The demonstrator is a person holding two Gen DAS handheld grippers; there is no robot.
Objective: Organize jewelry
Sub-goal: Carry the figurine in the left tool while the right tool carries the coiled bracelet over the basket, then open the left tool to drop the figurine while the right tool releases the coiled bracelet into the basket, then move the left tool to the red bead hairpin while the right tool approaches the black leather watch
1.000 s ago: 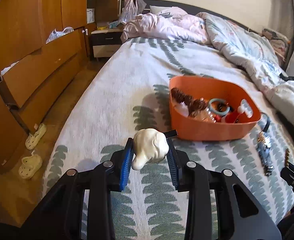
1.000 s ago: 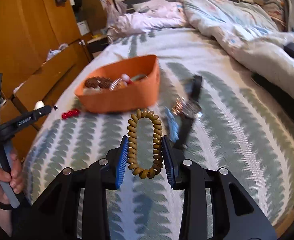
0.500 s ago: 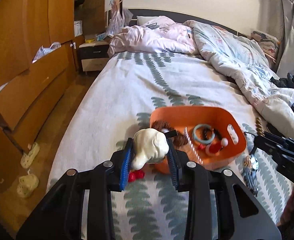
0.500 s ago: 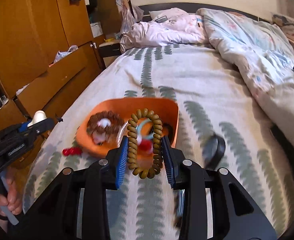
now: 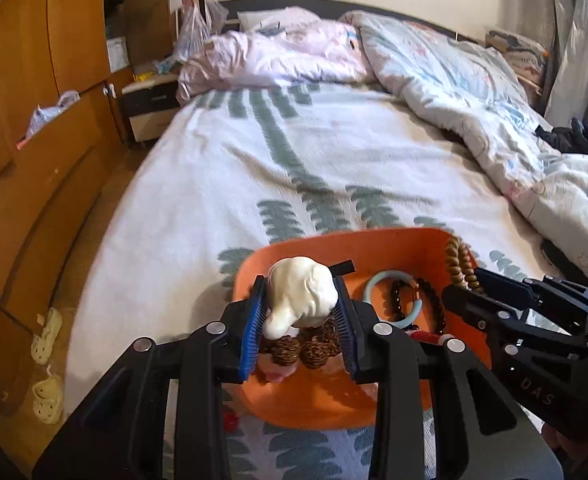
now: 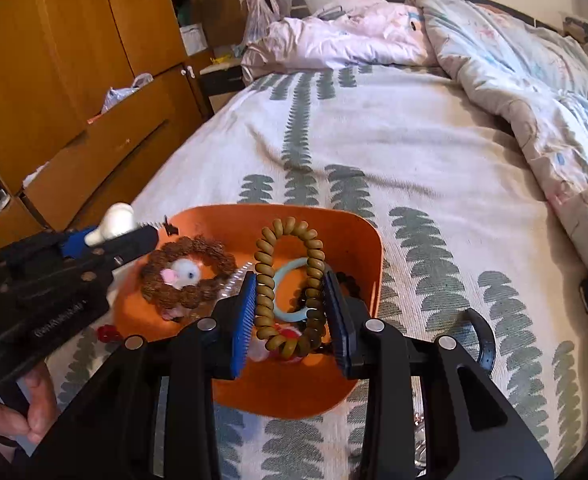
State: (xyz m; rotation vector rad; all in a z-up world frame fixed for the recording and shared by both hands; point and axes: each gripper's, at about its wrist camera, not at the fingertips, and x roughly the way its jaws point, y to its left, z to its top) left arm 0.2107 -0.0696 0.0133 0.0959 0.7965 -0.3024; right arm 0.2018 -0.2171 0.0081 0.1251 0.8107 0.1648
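Left gripper (image 5: 300,312): held over the near-left part of the orange plastic basket (image 5: 398,242), blue ribbed pads clamped on one cream, lumpy, smooth hair clip (image 5: 300,296). Right gripper (image 6: 290,312): above the basket's near-right part, pads gripping one olive spiral-coil hair tie (image 6: 290,284), held upright. Basket on the leaf-patterned white bedspread (image 6: 414,152), near the bed's foot edge; contents: one brown knobbly bead bracelet (image 6: 186,276), one pale-blue smooth ring (image 5: 390,300), one dark bead bracelet (image 5: 416,304).
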